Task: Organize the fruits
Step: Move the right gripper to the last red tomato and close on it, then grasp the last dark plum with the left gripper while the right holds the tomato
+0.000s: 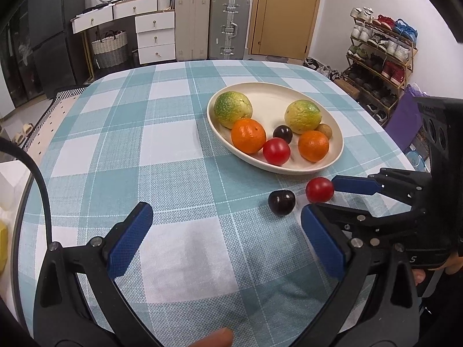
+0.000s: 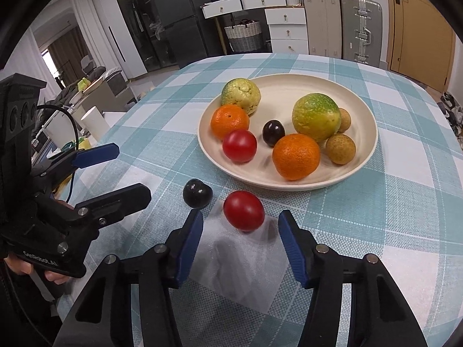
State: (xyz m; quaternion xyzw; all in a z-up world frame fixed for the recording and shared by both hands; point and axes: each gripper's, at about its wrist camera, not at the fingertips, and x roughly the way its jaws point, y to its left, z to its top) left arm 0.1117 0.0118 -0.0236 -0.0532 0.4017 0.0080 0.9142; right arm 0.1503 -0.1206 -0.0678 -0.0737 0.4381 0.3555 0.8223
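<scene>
- Left gripper (image 2: pixel 114 170): jaws spread apart and holding nothing, above the checked tablecloth (image 2: pixel 390 231), to the left of both loose fruits. Risk: if it drifts right, it could knock the dark plum.
- Dark plum (image 2: pixel 197 193): loose on the cloth, just left of the red tomato and outside the plate. Risk: the right gripper's left finger (image 2: pixel 188 248) is near it and could nudge it into rolling.
- Red tomato (image 2: pixel 244 210): on the cloth, near the plate's front rim, just ahead of the right gripper (image 2: pixel 240 231), whose jaws are released and straddle the approach line. Risk: an off-centre squeeze on smooth, round skin could squirt it away.
- Plate (image 2: pixel 367 156): holds 8 fruits. Risk: an added fruit may roll off or jostle others.
</scene>
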